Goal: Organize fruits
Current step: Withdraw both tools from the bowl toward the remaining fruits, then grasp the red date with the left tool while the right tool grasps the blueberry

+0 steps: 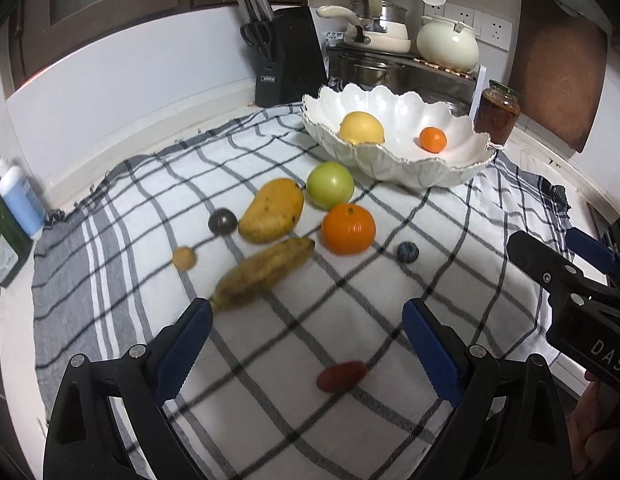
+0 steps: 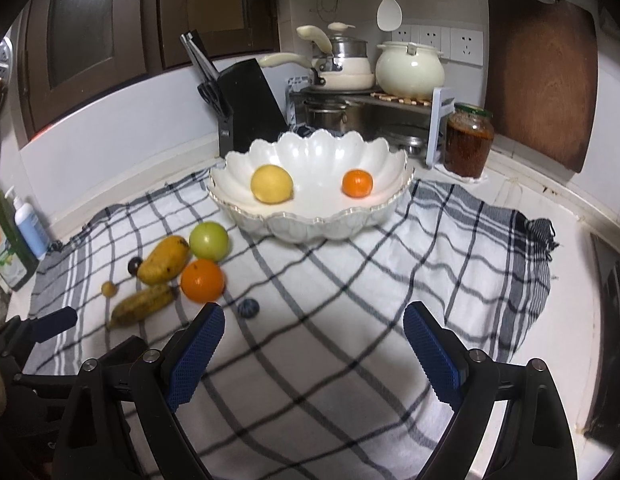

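A white scalloped bowl (image 1: 462, 162) (image 2: 374, 212) at the back of the checked cloth holds a lemon (image 1: 361, 128) (image 2: 271, 183) and a small orange (image 1: 433, 139) (image 2: 357, 183). On the cloth lie a green apple (image 1: 330, 185), a mango (image 1: 272, 211), a large orange (image 1: 349, 229), a banana (image 1: 262, 273), a dark plum (image 1: 222, 221), a small tan fruit (image 1: 184, 258), a blue plum (image 1: 408, 252) and a red fruit (image 1: 341, 376). My left gripper (image 1: 308, 344) is open above the red fruit. My right gripper (image 2: 314, 344) is open and empty over bare cloth.
A black knife block (image 1: 288, 56), pots on a rack (image 1: 394, 40), a jar of preserve (image 1: 497, 114) and a wooden cutting board (image 1: 558, 68) stand behind the bowl. Soap bottles (image 1: 20, 202) stand at the left edge of the counter.
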`<action>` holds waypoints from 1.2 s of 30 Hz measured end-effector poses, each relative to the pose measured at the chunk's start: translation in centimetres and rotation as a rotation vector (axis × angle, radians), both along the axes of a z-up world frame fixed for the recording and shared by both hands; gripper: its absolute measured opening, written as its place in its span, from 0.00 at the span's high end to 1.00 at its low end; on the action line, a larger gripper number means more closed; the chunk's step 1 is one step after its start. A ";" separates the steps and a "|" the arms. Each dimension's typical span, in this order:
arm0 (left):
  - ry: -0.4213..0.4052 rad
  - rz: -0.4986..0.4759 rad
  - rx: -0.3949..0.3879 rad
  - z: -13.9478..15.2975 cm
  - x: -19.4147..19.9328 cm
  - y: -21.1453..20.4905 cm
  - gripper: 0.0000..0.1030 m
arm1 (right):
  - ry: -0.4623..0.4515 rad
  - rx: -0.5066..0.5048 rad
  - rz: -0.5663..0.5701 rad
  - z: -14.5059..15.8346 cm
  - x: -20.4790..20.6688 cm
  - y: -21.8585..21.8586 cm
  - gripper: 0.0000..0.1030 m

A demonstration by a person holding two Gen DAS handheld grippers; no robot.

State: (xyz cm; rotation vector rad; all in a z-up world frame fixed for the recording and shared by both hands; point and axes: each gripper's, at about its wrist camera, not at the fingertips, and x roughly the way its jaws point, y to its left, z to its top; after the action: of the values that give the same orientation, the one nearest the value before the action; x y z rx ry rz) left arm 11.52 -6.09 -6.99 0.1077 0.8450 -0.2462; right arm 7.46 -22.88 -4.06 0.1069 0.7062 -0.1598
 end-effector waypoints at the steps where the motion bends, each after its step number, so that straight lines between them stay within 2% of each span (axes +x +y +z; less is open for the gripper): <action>1: 0.001 0.002 -0.002 -0.3 -0.2 0.0 0.06 | 0.004 -0.002 0.001 -0.2 -0.1 0.0 0.11; 10: 0.035 -0.004 0.002 -2.9 -1.2 -0.3 0.09 | 0.035 0.014 0.014 -2.2 -1.2 0.0 0.11; 19: 0.044 0.017 0.008 -4.4 -1.2 -0.2 0.20 | 0.055 0.011 0.022 -3.3 -1.0 0.1 0.11; 25: 0.052 0.012 0.030 -5.2 -1.2 -0.5 0.23 | 0.063 0.017 0.021 -3.8 -0.9 0.1 0.11; 30: 0.055 0.000 0.028 -5.5 -1.3 -0.6 0.31 | 0.067 0.021 0.021 -4.0 -0.9 0.1 0.11; 36: 0.048 -0.026 0.021 -5.2 -1.5 -0.9 0.58 | 0.062 0.021 0.018 -4.0 -0.9 0.0 0.11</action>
State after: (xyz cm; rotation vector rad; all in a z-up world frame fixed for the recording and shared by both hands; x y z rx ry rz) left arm 10.01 -6.98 -12.15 0.1331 0.8943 -0.2652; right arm 6.57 -22.86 -8.09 0.1163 0.7703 -0.1387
